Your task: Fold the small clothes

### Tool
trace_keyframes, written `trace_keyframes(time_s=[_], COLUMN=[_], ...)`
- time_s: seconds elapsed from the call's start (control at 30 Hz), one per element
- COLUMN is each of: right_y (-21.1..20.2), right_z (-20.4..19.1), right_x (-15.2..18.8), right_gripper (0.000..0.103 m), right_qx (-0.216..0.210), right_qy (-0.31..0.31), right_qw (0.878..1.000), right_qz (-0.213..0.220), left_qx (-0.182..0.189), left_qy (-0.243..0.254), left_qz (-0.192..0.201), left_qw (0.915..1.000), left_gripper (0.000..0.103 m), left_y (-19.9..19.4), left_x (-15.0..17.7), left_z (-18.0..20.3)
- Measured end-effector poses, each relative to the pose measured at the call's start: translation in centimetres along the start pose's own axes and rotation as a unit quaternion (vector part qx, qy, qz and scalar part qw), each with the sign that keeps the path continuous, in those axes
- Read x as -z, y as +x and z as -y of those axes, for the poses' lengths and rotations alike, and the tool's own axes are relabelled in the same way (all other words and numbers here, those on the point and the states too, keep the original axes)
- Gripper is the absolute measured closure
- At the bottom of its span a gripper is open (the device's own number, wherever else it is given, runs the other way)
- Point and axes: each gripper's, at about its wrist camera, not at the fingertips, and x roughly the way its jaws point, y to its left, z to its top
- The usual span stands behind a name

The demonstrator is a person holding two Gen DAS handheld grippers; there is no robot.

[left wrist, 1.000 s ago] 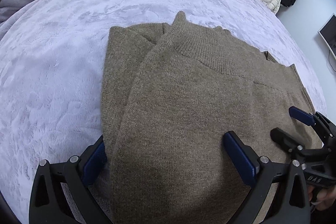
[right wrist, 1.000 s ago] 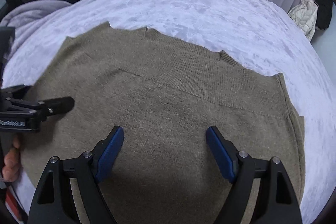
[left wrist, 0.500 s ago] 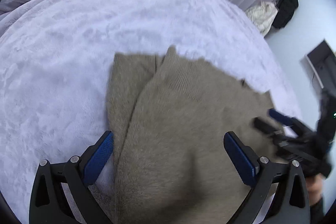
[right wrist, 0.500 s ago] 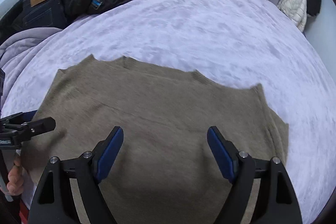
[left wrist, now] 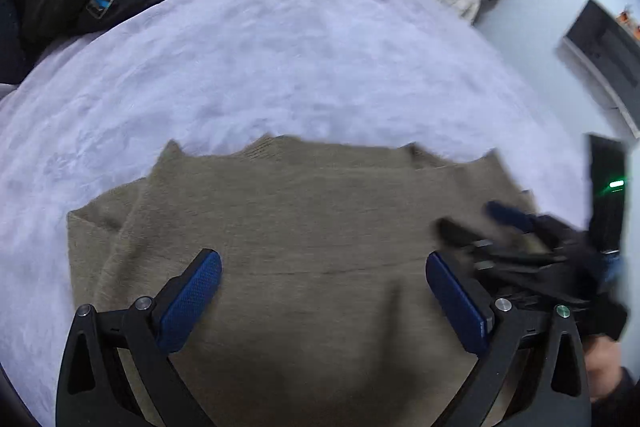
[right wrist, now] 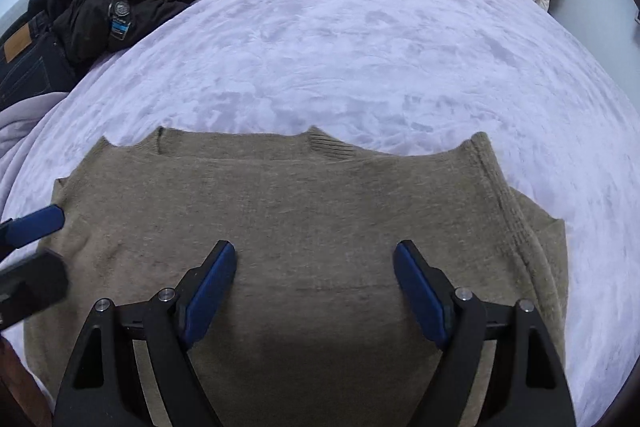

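Nearest, the left gripper (left wrist: 322,301) and the right gripper (right wrist: 314,293) are seen with fingers spread wide and nothing held between them; both are poised above the olive knit sweater (right wrist: 304,227), which is laid flat in a folded stack on the bed (right wrist: 360,39); a side layer is seen protruding at the left edge (left wrist: 100,227); if only the top layer were pinched, the stack could be dragged apart, since soft knit slides easily; farther off, dark clothes (right wrist: 116,7) are piled.
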Motion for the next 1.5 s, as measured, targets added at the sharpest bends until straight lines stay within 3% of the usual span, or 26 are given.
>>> trace_keyframes(time_s=[0.07, 0.13, 0.23, 0.27, 0.33, 0.4, 0.47, 0.57, 0.7, 0.8, 0.87, 0.93, 0.97, 1.07, 1.17, 1.23, 1.3, 1.37, 1.47, 1.5], right_y=[0.2, 0.2, 0.1, -0.3, -1.7, -3.7, -5.2, -6.7, -7.8, -7.7, -7.1, -7.4, -8.0, -9.8, -9.4, -7.7, -5.4, -6.0, -7.7, -7.9], right_z=[1.8, 4.3, 7.5, 7.4, 6.2, 4.3, 1.8, -1.3, -3.1, -3.8, -3.7, -3.5, -3.4, -1.8, -0.5, -0.2, -0.5, -1.4, -1.4, -1.2], right_x=[-0.1, -0.1, -0.1, -0.1, 0.2, 1.4, 3.1, 6.0, 10.1, 12.0, 12.6, 13.1, 13.4, 12.9, 10.3, 8.7, 8.5, 9.7, 13.0, 14.2], right_gripper=[0.019, 0.019, 0.019, 0.019, 0.019, 0.019, 0.019, 0.019, 0.019, 0.019, 0.019, 0.019, 0.019, 0.018, 0.018, 0.018, 0.018, 0.018, 0.017, 0.015], right_qx=[0.029, 0.046, 0.013, 0.016, 0.038, 0.019, 0.001, -0.009, -0.019, -0.002, 0.013, 0.013, 0.011, -0.013, -0.006, -0.013, -0.004, 0.013, 0.034, 0.046], right_qy=[-0.003, 0.005, 0.039, 0.042, 0.031, 0.015, -0.017, -0.061, -0.081, -0.111, -0.124, -0.131, -0.136, -0.111, -0.061, -0.025, -0.019, -0.053, -0.099, -0.111], right_qw=[1.0, 0.999, 0.999, 0.999, 0.999, 0.999, 0.999, 0.997, 0.996, 0.993, 0.992, 0.991, 0.991, 0.994, 0.998, 0.999, 1.0, 0.998, 0.994, 0.992], right_qz=[0.005, 0.006, -0.003, -0.003, 0.004, 0.024, 0.031, 0.041, 0.039, 0.045, 0.034, 0.023, 0.012, 0.018, 0.027, 0.015, -0.02, 0.006, 0.032, 0.033], left_qx=[-0.029, -0.013, -0.061, -0.06, -0.032, -0.003, 0.004, 0.012, 0.037, -0.017, -0.024, -0.059, -0.071, -0.042, -0.028, -0.043, -0.088, -0.099, -0.065, -0.07], left_qy=[-0.007, -0.002, 0.022, 0.018, -0.019, -0.076, -0.133, -0.152, -0.088, -0.038, -0.034, -0.016, 0.005, 0.006, -0.026, -0.04, -0.014, 0.024, 0.013, 0.016], left_qz=[-0.018, -0.012, -0.005, 0.001, 0.021, 0.034, 0.045, 0.053, 0.068, 0.066, 0.031, -0.017, -0.01, 0.005, 0.029, -0.017, -0.07, -0.026, -0.018, -0.013], left_qw=[0.9994, 0.9998, 0.9979, 0.998, 0.9991, 0.9965, 0.9901, 0.9868, 0.993, 0.9969, 0.9986, 0.998, 0.9974, 0.9991, 0.9989, 0.9981, 0.9936, 0.9945, 0.9976, 0.9973], left_gripper=[0.0, 0.0, 0.0, 0.0, 0.0, 0.0, 0.0, 0.0, 0.0, 0.0, 0.0, 0.0, 0.0, 0.0, 0.0, 0.0, 0.0, 0.0, 0.0, 0.0], left_y=[1.8, 1.5, 0.1, -0.8, -3.4, -6.1, -7.9, -9.8, -10.9, -9.0, -6.5, -4.3, -4.6, -6.7, -7.7, -5.3, -2.3, -3.2, -4.9, -5.2], left_x=[0.4, 0.8, 0.8, 1.0, 1.8, 3.6, 6.1, 9.4, 11.9, 11.0, 10.8, 11.5, 11.9, 10.9, 8.0, 6.9, 8.1, 9.9, 12.4, 13.4], left_z=[-2.0, -3.1, -2.1, -2.2, -3.4, -5.8, -8.0, -8.6, -4.2, -0.6, 0.1, 0.6, 1.2, 1.8, 1.8, 1.5, 1.9, 2.6, 0.9, 0.5])
